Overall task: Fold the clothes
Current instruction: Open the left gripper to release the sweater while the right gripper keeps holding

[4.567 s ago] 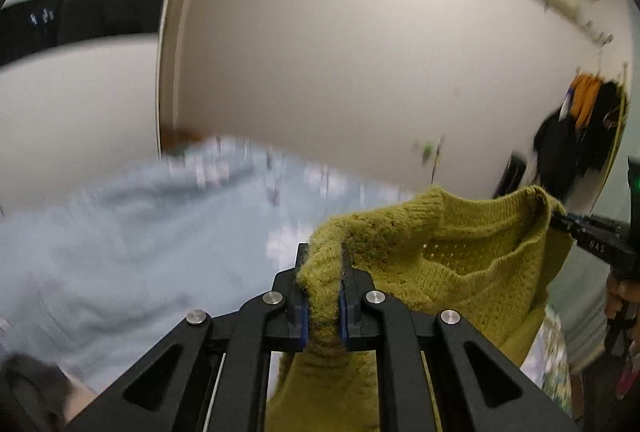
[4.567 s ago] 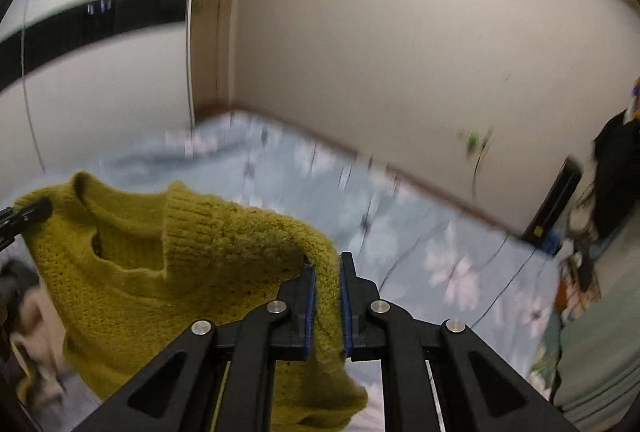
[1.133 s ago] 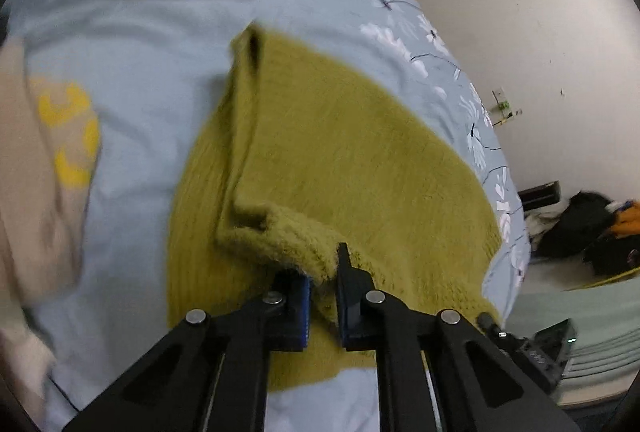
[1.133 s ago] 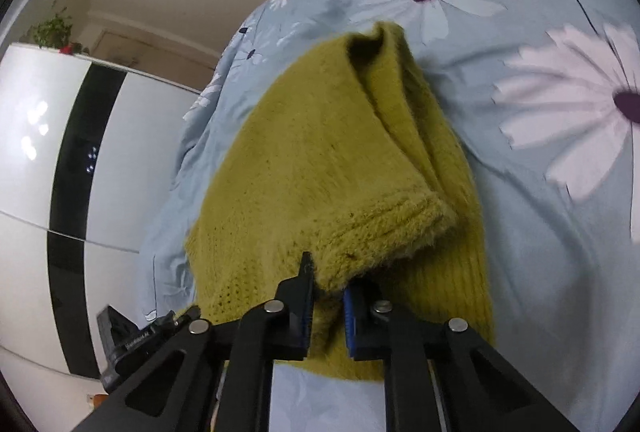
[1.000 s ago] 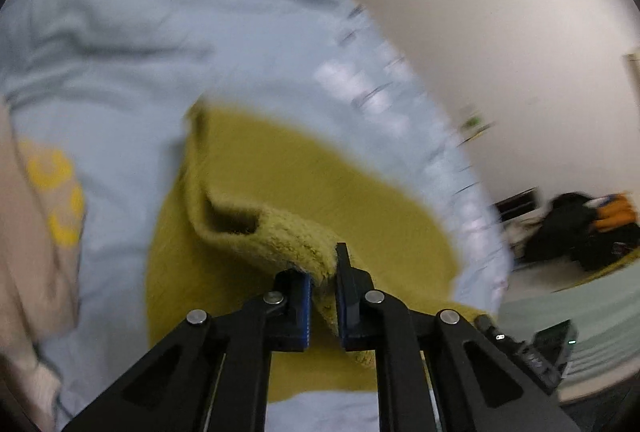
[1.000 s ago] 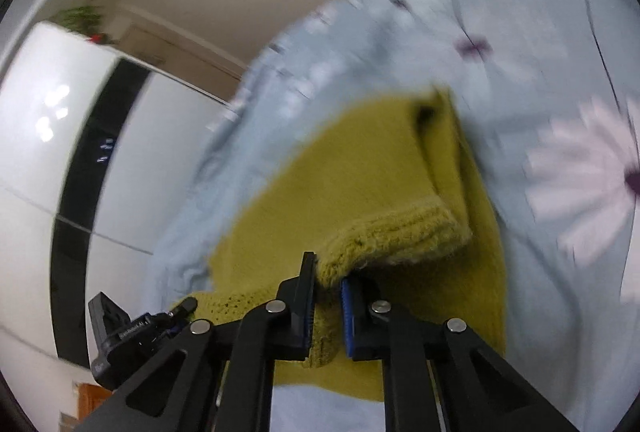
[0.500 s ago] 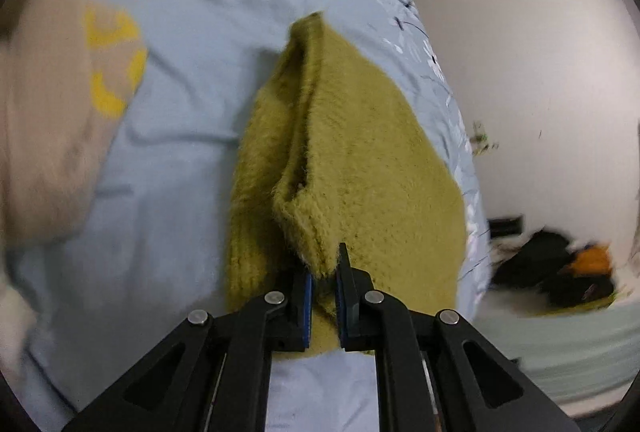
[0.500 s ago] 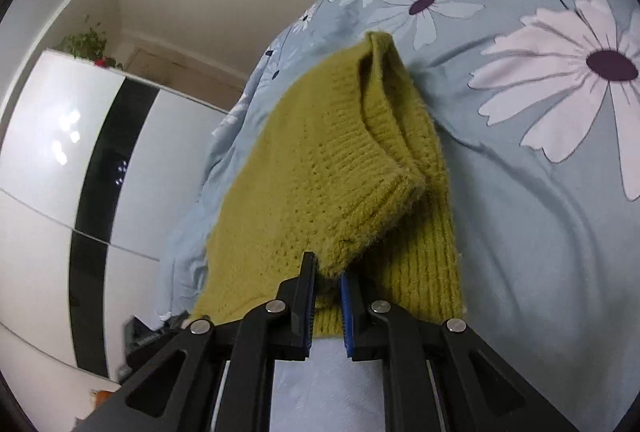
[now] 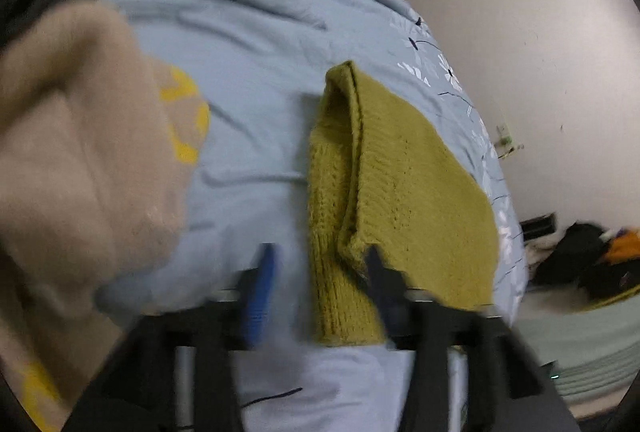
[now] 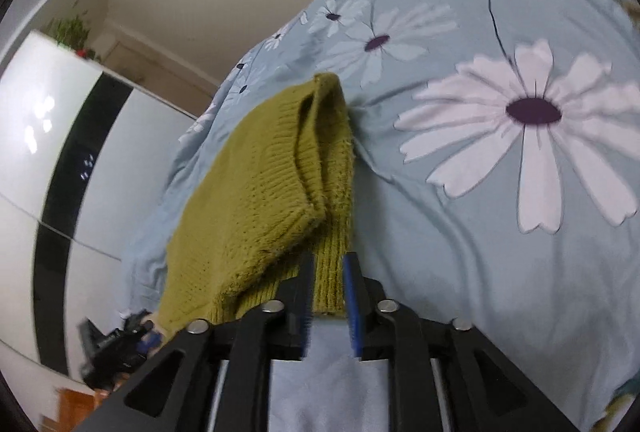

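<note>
An olive-green knit sweater [image 9: 404, 184] lies folded over on the light blue floral bedspread [image 9: 256, 44]. It also shows in the right wrist view [image 10: 260, 200]. My left gripper [image 9: 320, 272] is open, its jaws wide apart over the sweater's near left edge, holding nothing. My right gripper [image 10: 328, 280] is open by a small gap at the sweater's near right hem; the ribbed edge lies between the jaws without being pinched. The left gripper also appears low at the left in the right wrist view [image 10: 116, 344].
A beige garment with yellow print [image 9: 80, 152] lies on the bed left of the sweater. A white and black wardrobe [image 10: 52, 160] stands beyond the bed's left side. Dark and orange clothes [image 9: 592, 256] are piled on the floor at the right, by the wall.
Both grippers have let go of the sweater's folded-over edge, which now rests on the lower layer. The left jaws have opened wide; the right jaws have opened slightly.
</note>
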